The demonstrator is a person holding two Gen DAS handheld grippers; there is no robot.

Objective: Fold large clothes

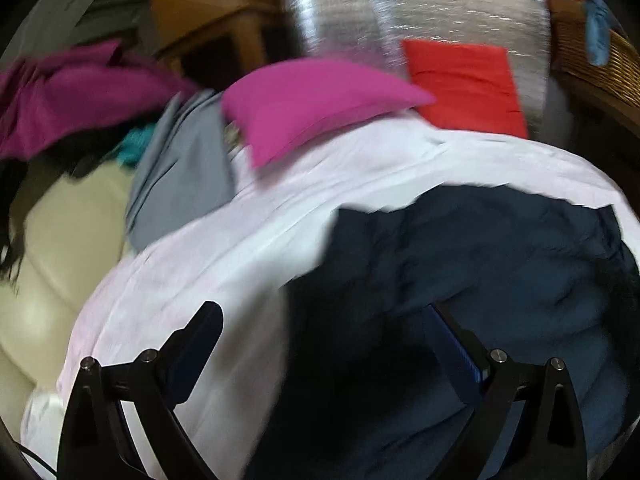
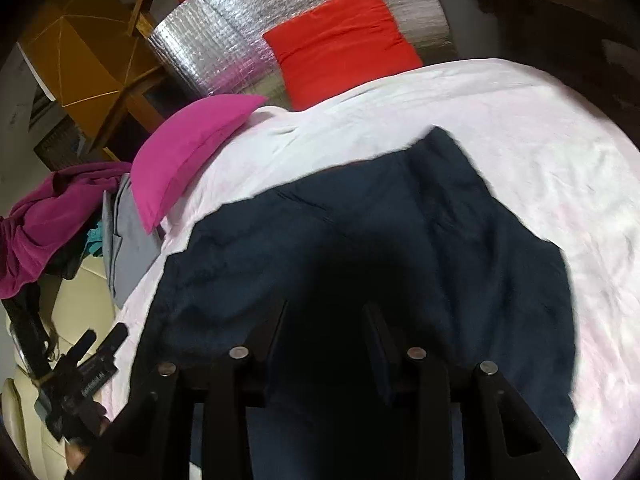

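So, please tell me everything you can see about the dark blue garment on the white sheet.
The dark blue garment looks like soft, slightly wrinkled cloth, with a seam line across it. It lies spread mostly flat on the white sheet, with an irregular outline. Both grippers, left and right, are open above its near part; no grip shows. Its type is unclear.
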